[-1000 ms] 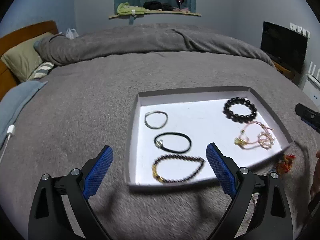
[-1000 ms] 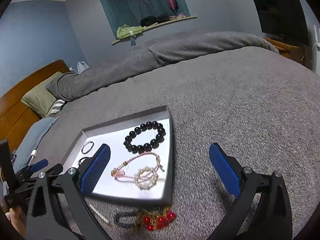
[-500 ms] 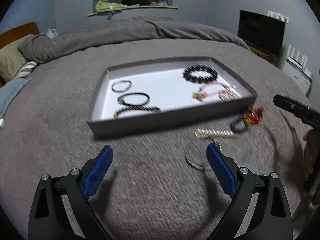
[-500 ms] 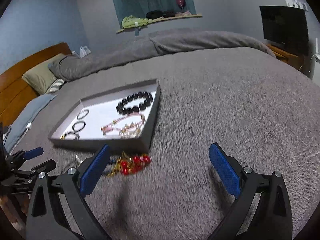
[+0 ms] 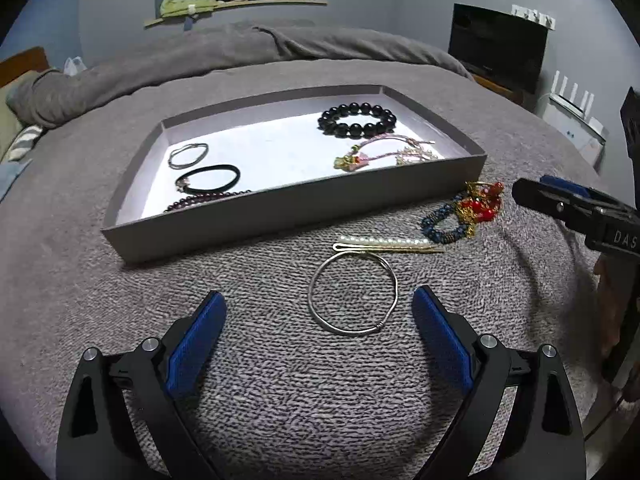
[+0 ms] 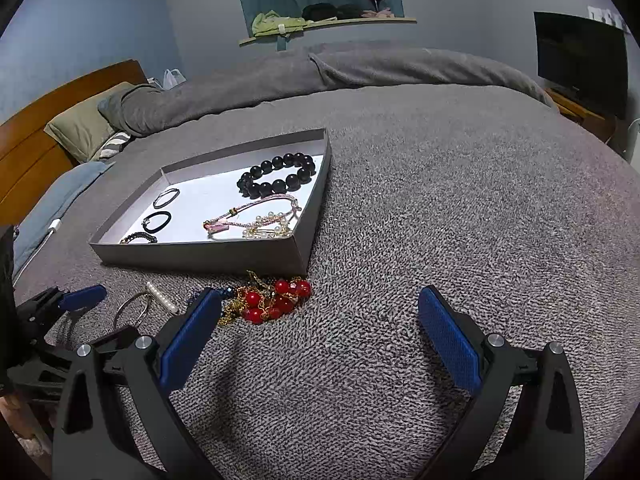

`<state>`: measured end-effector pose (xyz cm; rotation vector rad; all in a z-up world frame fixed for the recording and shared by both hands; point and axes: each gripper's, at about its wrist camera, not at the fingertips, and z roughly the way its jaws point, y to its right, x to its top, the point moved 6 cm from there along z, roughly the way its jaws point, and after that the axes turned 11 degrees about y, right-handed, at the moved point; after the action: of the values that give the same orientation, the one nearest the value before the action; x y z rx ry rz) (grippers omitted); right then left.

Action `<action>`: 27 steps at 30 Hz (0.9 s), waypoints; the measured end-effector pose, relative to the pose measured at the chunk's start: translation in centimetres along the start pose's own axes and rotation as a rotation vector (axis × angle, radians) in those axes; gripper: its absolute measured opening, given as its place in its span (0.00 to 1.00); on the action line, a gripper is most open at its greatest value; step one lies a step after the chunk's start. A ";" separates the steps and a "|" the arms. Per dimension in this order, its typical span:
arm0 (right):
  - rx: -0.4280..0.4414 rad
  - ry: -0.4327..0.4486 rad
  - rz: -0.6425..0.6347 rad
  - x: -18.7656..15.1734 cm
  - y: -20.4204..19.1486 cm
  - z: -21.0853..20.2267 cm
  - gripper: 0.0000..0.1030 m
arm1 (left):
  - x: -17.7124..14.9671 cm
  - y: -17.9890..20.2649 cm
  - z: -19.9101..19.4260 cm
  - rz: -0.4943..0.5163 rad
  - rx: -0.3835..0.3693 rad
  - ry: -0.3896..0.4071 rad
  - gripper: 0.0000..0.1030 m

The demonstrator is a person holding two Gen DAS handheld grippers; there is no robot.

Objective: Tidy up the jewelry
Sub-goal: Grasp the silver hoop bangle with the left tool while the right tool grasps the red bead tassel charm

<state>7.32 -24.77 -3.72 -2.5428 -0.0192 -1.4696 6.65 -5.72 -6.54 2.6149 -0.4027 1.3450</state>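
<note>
- The tray (image 5: 304,208) lies on the bed (image 5: 320,380), far of the loose pieces
- In the tray: beaded bracelet (image 5: 357,119) far right, cord bracelets (image 5: 384,152) near right, three bands (image 5: 206,176) at left
- Near the tray: wire bangle (image 5: 354,293), hairpin (image 5: 388,245) behind it, bead cluster (image 5: 466,210) to the right

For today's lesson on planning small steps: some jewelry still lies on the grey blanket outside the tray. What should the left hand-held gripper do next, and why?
Probably lower the left hand-held gripper onto the thin silver wire bangle and close. Its jaws are open and empty, the bangle lies flat on the blanket just ahead between the blue pads, and it is still outside the shallow grey cardboard tray.
</note>
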 end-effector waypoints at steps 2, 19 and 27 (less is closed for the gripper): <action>0.005 0.004 0.000 0.0 0.0 -0.2 0.95 | 0.0 0.0 0.0 -0.005 -0.010 0.002 0.90; 0.061 -0.004 -0.178 -0.4 -3.6 0.7 0.45 | -0.1 1.4 0.1 0.020 -0.102 -0.009 0.54; 0.040 -0.029 -0.207 -0.5 -3.6 1.8 0.26 | -0.3 1.2 0.2 0.025 -0.124 -0.022 0.48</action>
<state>8.18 -20.92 -4.46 -2.5948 -0.3223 -1.4862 6.24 -6.89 -6.84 2.5331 -0.5063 1.2571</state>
